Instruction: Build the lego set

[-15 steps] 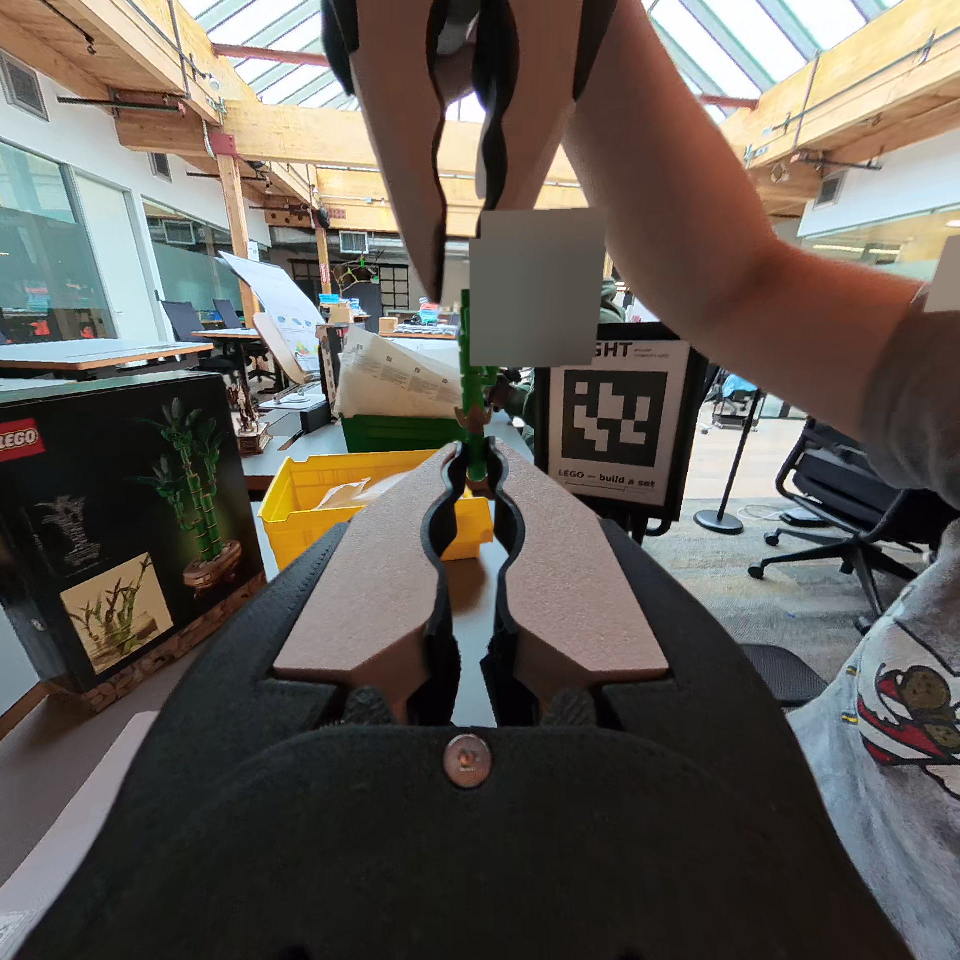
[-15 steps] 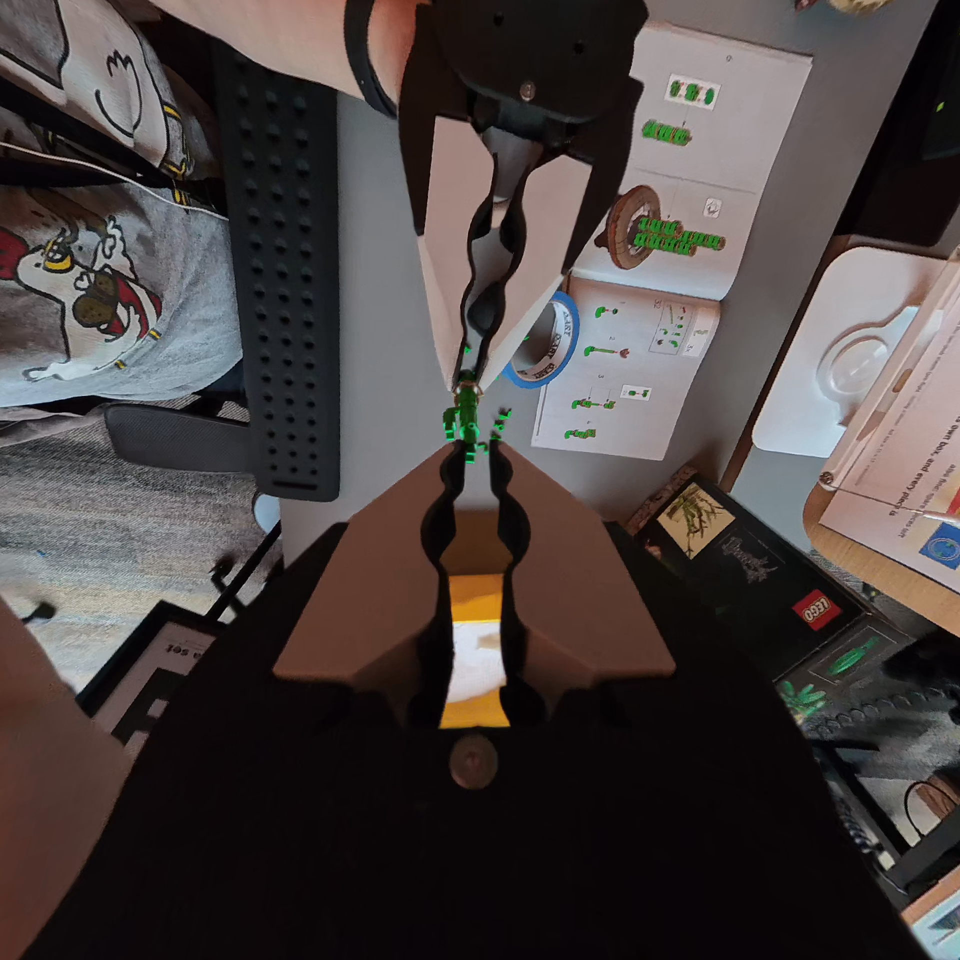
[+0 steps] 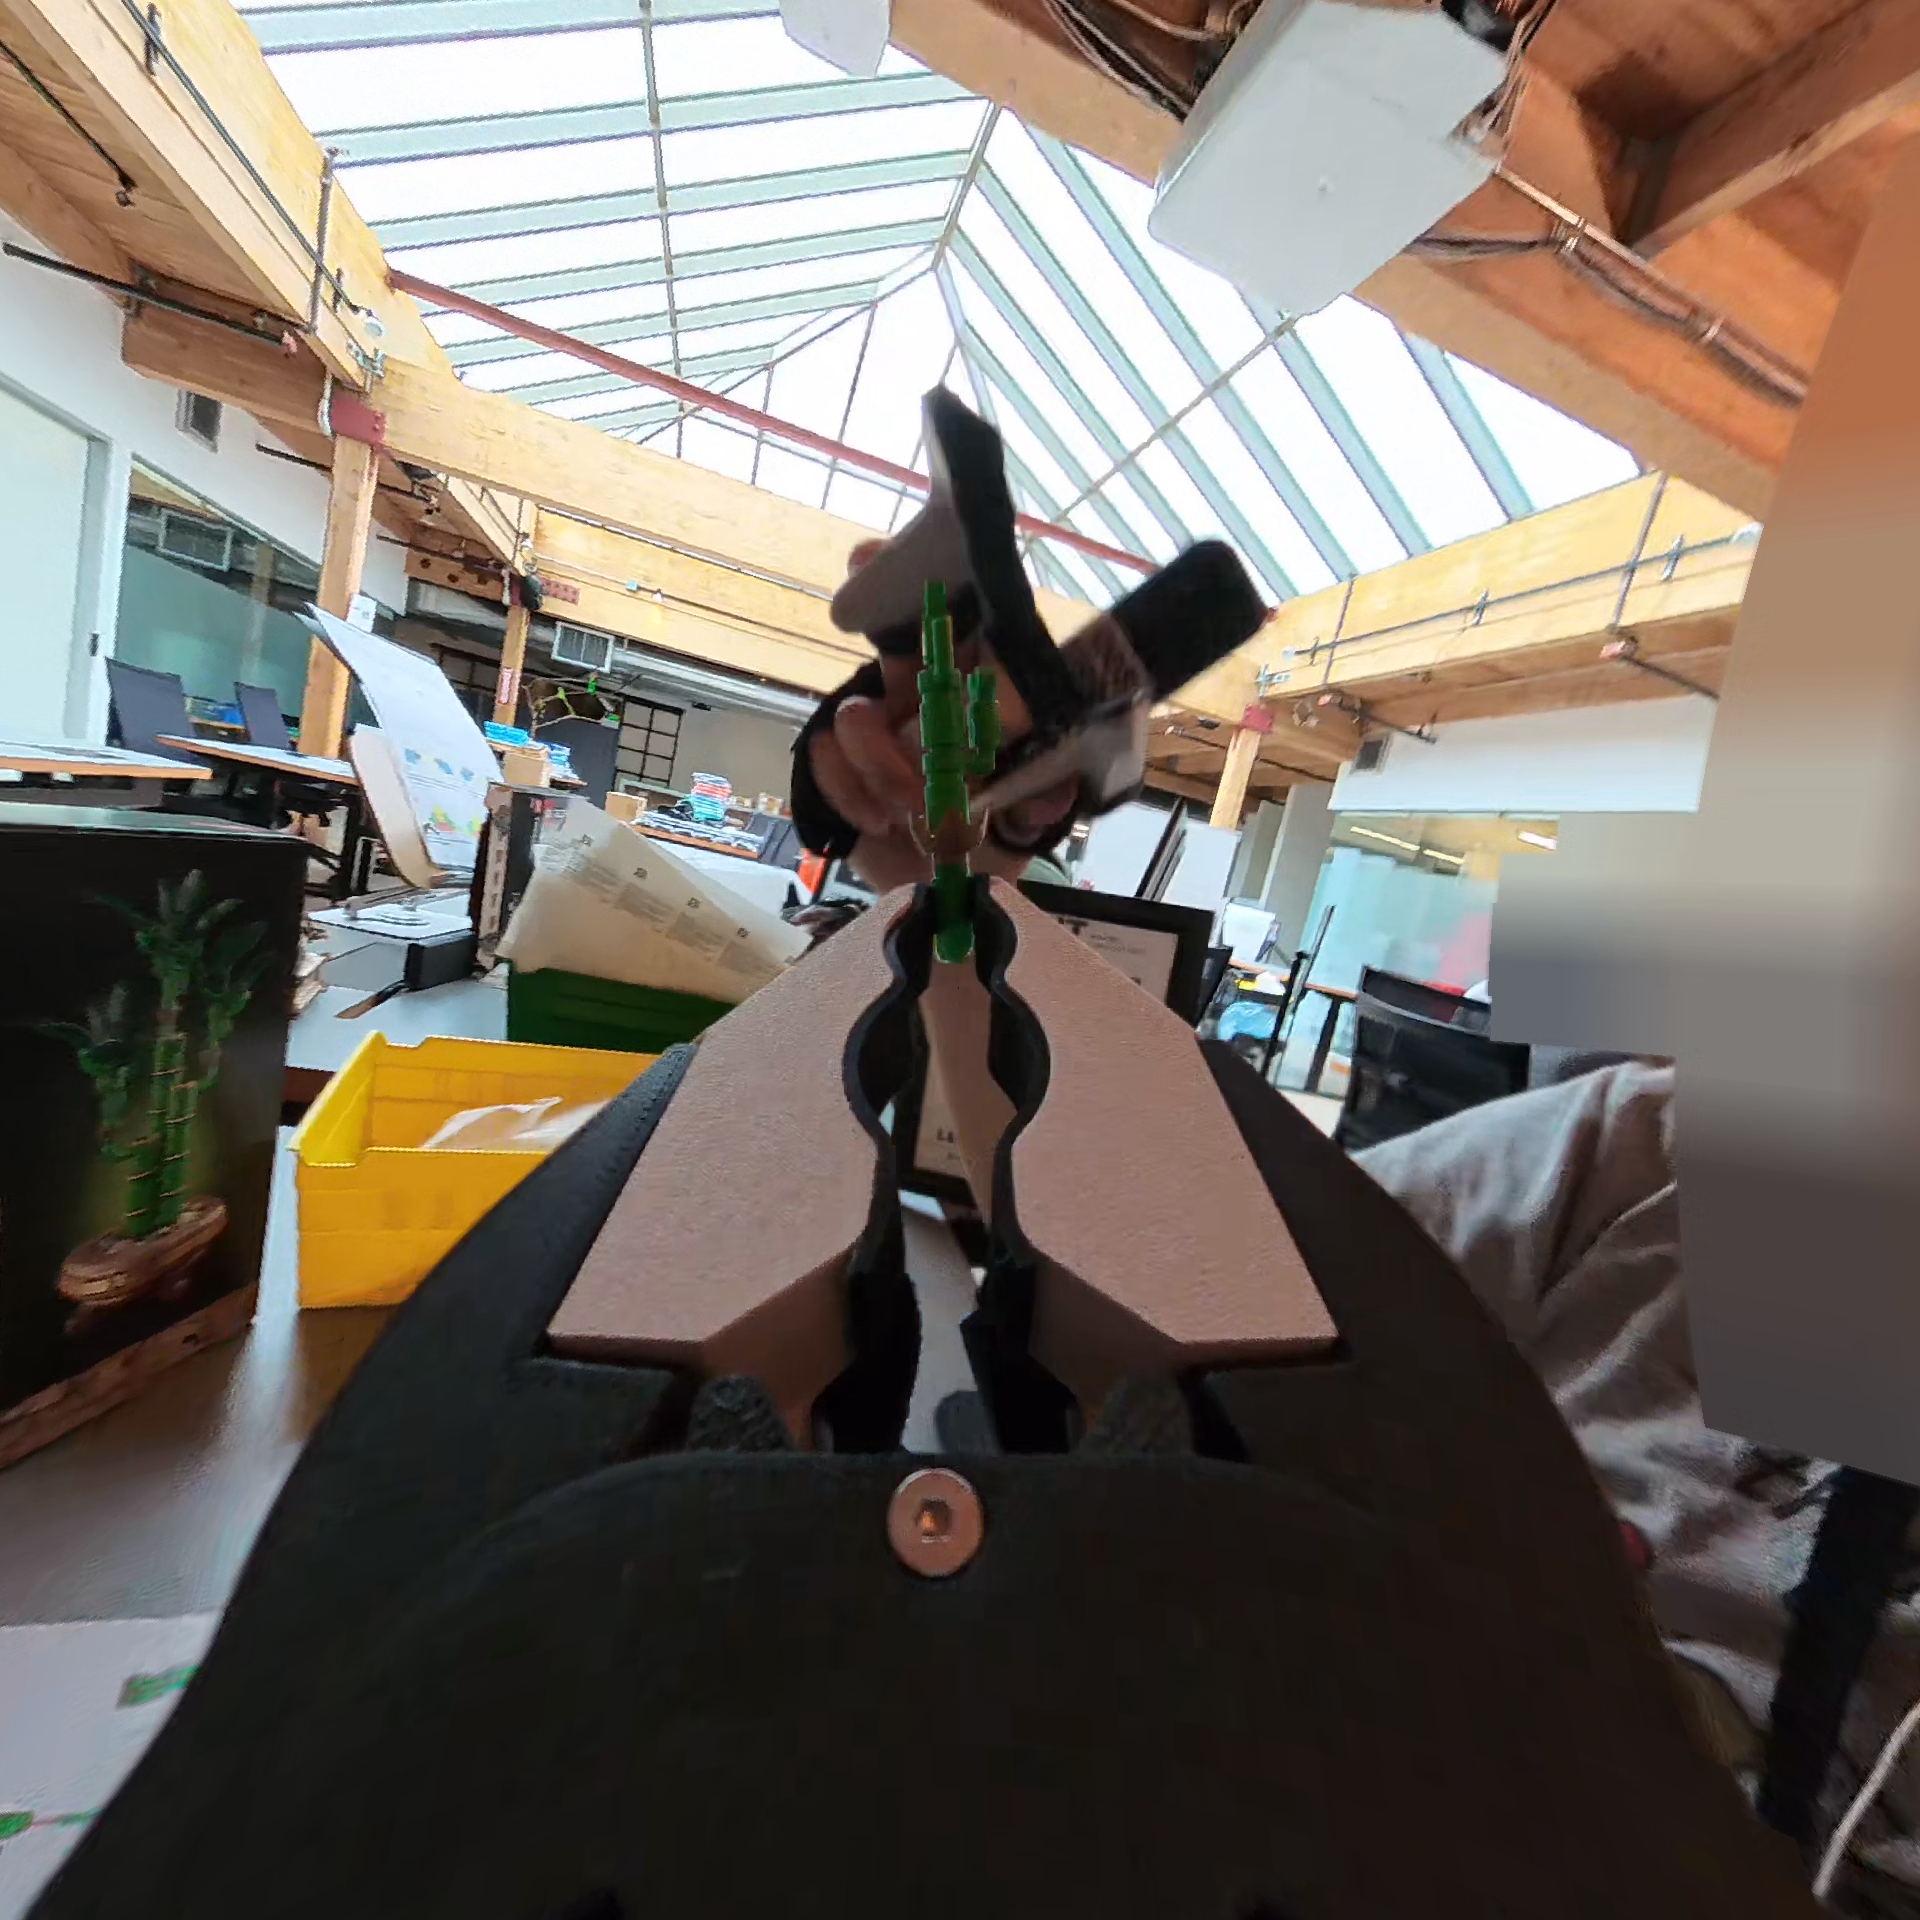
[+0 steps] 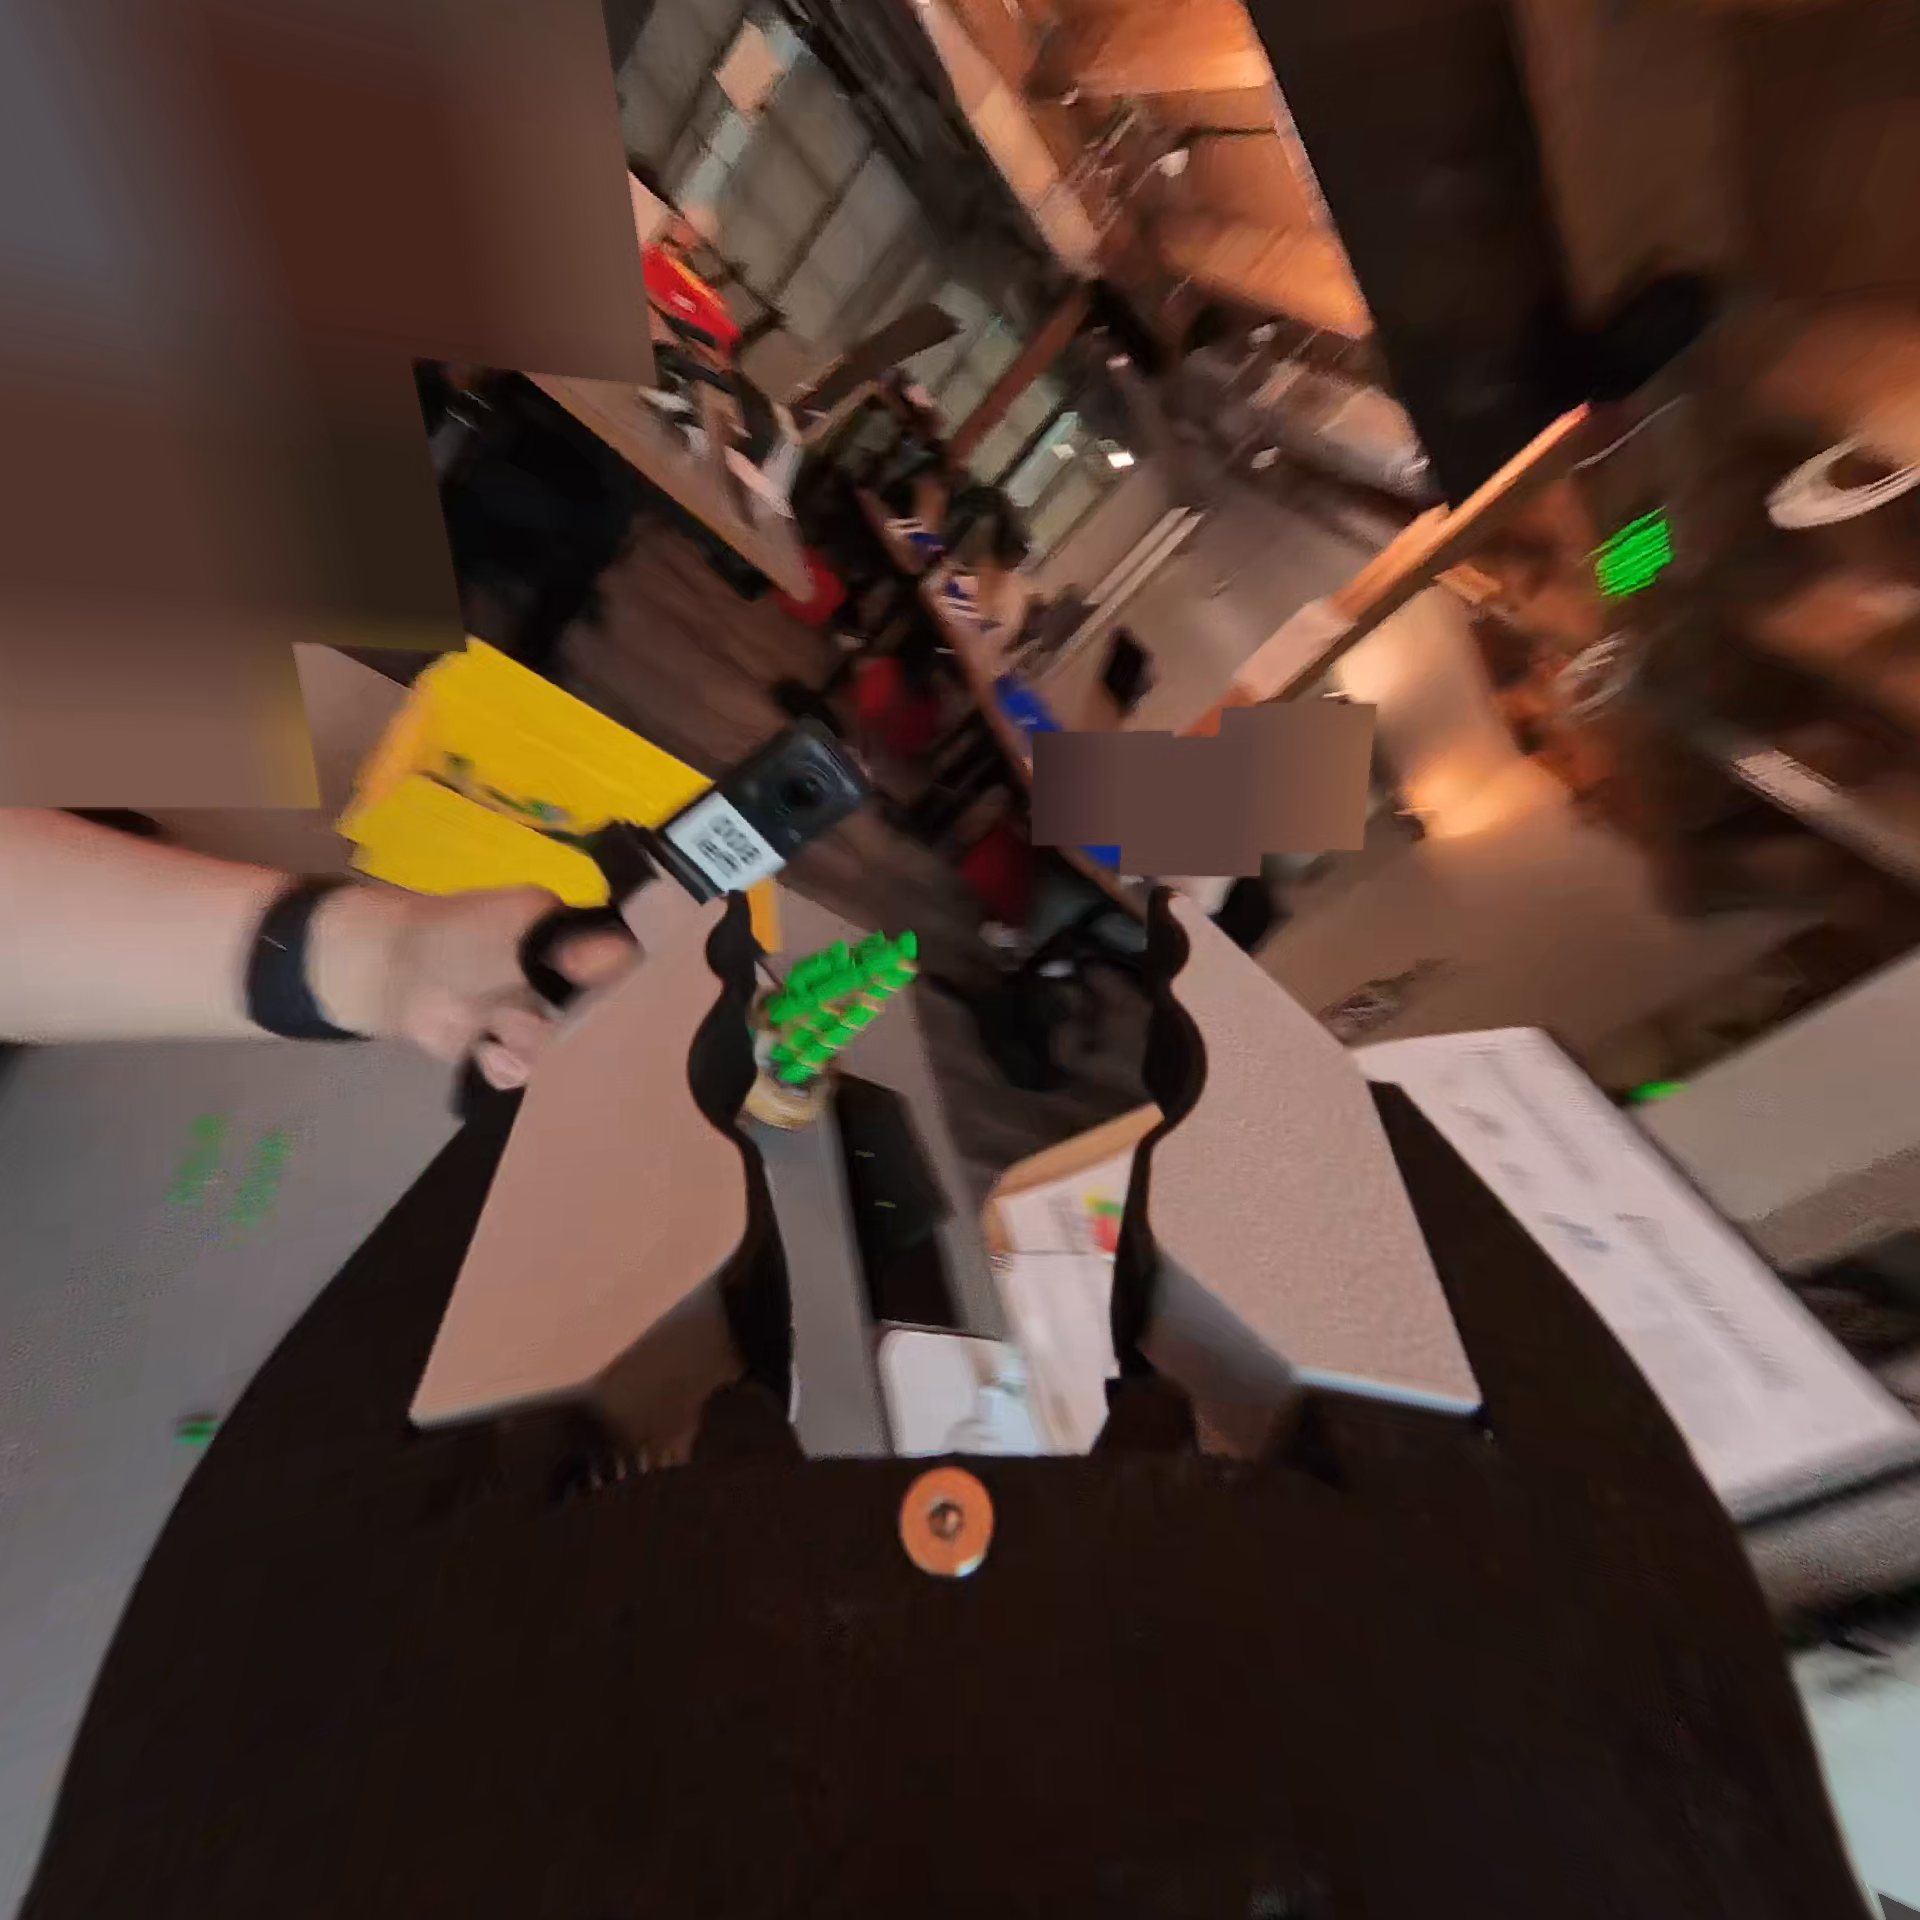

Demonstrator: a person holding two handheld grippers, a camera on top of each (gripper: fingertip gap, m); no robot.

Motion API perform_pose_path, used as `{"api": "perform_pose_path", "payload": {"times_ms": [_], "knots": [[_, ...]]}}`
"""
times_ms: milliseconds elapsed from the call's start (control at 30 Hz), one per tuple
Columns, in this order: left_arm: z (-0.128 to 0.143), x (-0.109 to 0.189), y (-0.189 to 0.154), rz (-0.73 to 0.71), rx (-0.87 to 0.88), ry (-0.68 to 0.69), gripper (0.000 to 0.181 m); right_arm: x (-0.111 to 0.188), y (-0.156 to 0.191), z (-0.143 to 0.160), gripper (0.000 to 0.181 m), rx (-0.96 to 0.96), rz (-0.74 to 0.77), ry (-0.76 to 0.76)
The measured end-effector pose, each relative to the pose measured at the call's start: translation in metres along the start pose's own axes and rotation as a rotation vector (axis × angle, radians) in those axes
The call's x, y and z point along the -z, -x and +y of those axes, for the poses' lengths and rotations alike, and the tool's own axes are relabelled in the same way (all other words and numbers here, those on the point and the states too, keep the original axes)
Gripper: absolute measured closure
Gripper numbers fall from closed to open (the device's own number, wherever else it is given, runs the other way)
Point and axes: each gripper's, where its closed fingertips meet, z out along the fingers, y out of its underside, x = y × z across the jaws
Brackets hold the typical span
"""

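A: Two grippers, and only one is carrying anything. In the left wrist view the left gripper (image 3: 951, 920) sits at the centre of the frame, its tips pinching the bottom of a green lego stalk (image 3: 951, 748). The stalk stands upright above the tips, with a short side shoot on its right and a small tan ring low down, just above the fingers.

B: And the other one?

A: The right gripper (image 4: 940, 940) is spread wide in its own view, with nothing between its fingers. In the left wrist view it shows blurred behind the stalk, above centre, held in the person's right hand (image 3: 883, 769).

B: Does the stalk show from the right side too?

A: Yes, as a blurred green cluster (image 4: 836, 997) just left of centre, seen through the gap of the spread fingers and nearer the left one. The person's left hand (image 4: 457, 987) comes in from the left edge with a dark band on the wrist.

B: What lies around?

A: In the left wrist view, a yellow bin (image 3: 436, 1164) sits at the middle left on the grey table (image 3: 156, 1475), and the dark set box (image 3: 135, 1091) with a bamboo picture stands at the left edge. A green bin (image 3: 603, 1013) holding white sheets is behind the yellow one. The right wrist view is heavily blurred; a white booklet (image 4: 1621, 1247) lies at the lower right.
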Motion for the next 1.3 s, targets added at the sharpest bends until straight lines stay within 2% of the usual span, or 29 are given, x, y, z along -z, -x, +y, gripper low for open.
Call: {"api": "perform_pose_path", "payload": {"times_ms": [33,100,200,300,367,533,967,1300], "knots": [[-0.001,0.000,-0.001,0.006,0.026,-0.003,0.176,0.002,0.006,0.011,0.107,0.106,0.080,0.023],[-0.001,-0.002,0.000,0.002,0.062,-0.003,0.177,-0.001,0.025,0.031,0.100,0.247,0.136,0.103],[0.005,-0.005,0.003,-0.022,0.089,0.036,0.177,-0.015,0.045,0.045,0.089,0.335,0.155,0.165],[0.012,-0.010,0.004,-0.034,0.091,0.072,0.177,-0.022,0.044,0.047,0.084,0.395,0.184,0.200],[0.015,-0.012,0.003,-0.031,0.088,0.082,0.177,-0.023,0.042,0.053,0.083,0.398,0.191,0.239],[0.025,-0.017,0.007,-0.053,0.077,0.126,0.176,-0.020,0.040,0.063,0.102,0.443,0.200,0.295],[0.034,-0.019,0.014,-0.079,0.047,0.154,0.176,-0.016,0.042,0.075,0.108,0.393,0.151,0.294],[0.034,-0.019,0.011,-0.084,0.023,0.177,0.177,-0.015,0.044,0.071,0.109,0.383,0.153,0.281]]}}
